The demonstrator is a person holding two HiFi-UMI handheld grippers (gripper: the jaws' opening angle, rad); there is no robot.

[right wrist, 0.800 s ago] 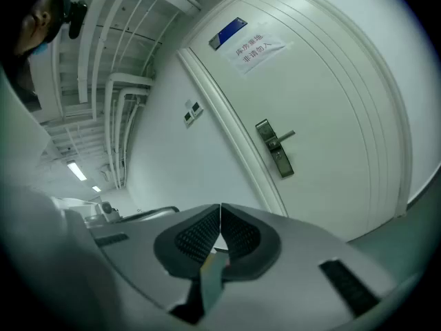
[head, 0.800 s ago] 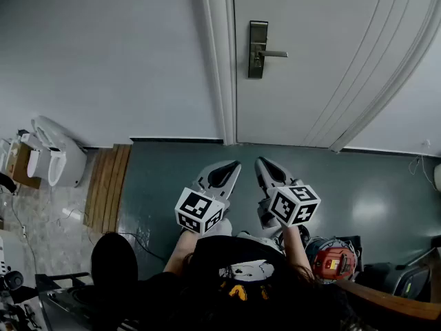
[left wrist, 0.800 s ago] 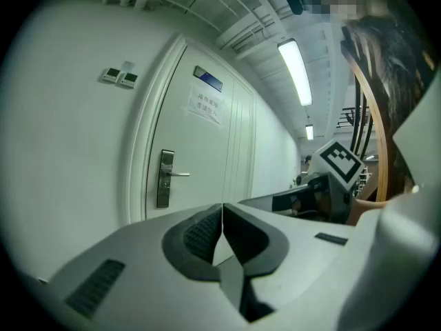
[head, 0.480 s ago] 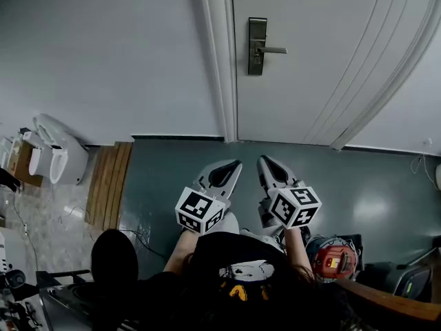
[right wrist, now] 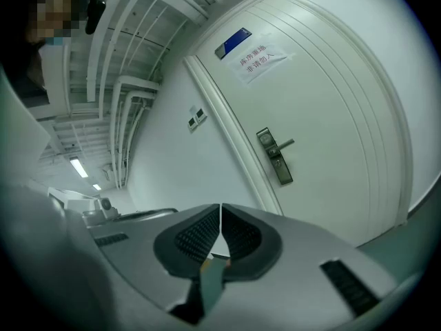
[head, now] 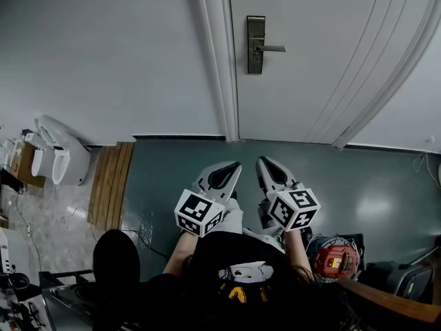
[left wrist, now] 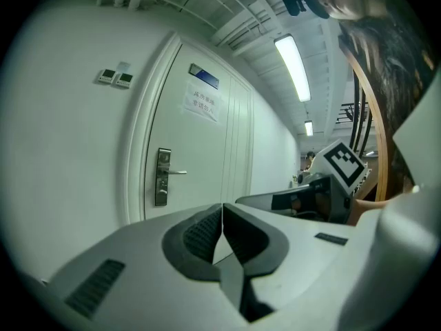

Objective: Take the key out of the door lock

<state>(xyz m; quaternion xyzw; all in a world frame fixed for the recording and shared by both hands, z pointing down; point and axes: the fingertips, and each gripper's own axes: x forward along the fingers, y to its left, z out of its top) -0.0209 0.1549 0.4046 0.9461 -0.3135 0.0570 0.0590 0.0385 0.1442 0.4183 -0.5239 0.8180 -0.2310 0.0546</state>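
Standing before a smooth white panelled door [head: 310,61], a person held two pale grey plastic grippers low against the body, both pointing towards the door and well apart from it. The left gripper [head: 236,165] had its ribbed dark pads pressed together with nothing between them. The right gripper [head: 261,161] was likewise closed and empty, and each carried a cube of black-and-white square markers. A tall brushed-metal lock plate [head: 255,45] sat at the door's left edge, with a slim metal lever handle [head: 273,48] jutting right. The key was too small to make out; the keyhole area lay low on that plate. A white paper notice [right wrist: 256,61] was stuck high on the door. The glossy grey-green floor [head: 358,178] stretched below, with a white ceramic toilet [head: 58,158] far left.
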